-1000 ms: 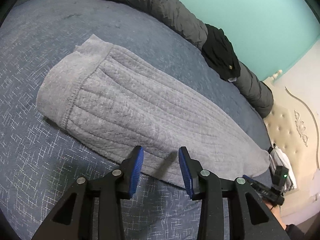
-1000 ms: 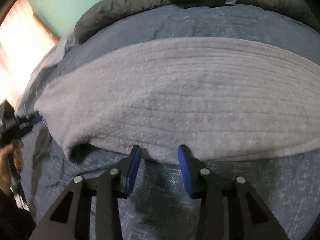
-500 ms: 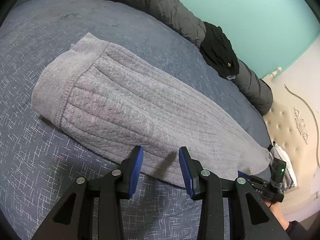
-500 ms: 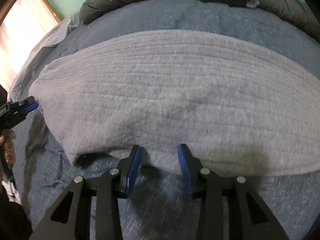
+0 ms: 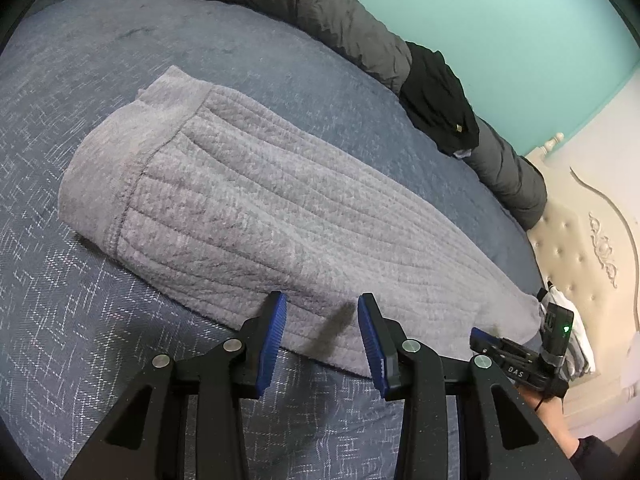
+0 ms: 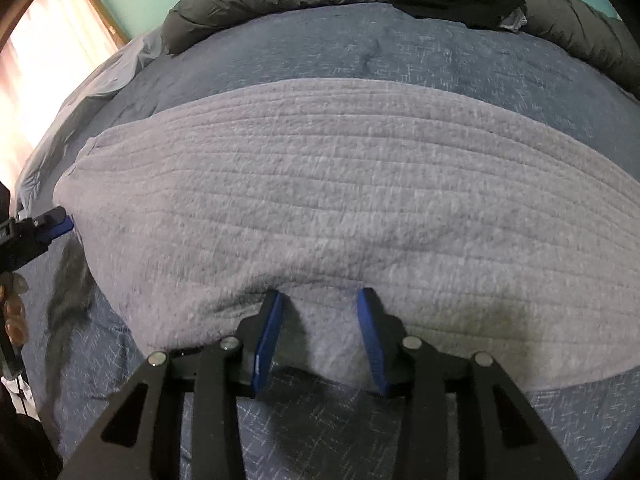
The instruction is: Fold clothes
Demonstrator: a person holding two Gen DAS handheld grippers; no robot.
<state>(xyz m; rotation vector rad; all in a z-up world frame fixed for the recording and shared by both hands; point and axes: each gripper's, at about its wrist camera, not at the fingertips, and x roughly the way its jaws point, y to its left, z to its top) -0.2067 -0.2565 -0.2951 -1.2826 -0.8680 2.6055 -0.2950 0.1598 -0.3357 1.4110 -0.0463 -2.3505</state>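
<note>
Grey garment (image 6: 340, 208) edge hides the bed between both grippers' wide jaws.

Blue bedspread (image 5: 72, 344) with bedding and walls around it

Spread in blue with a pale crosshatch weave. Along its far edge, a long rolled dark grey duvet (image 5: 344, 28), with a black garment (image 5: 438, 100) draped over the roll. Behind the roll, a turquoise wall (image 5: 500, 12). At the spread's right end, a cream tufted headboard (image 5: 576, 248) with carved scrollwork. At its left end, in the right wrist view, a bright curtained window (image 6: 44, 76).
</note>
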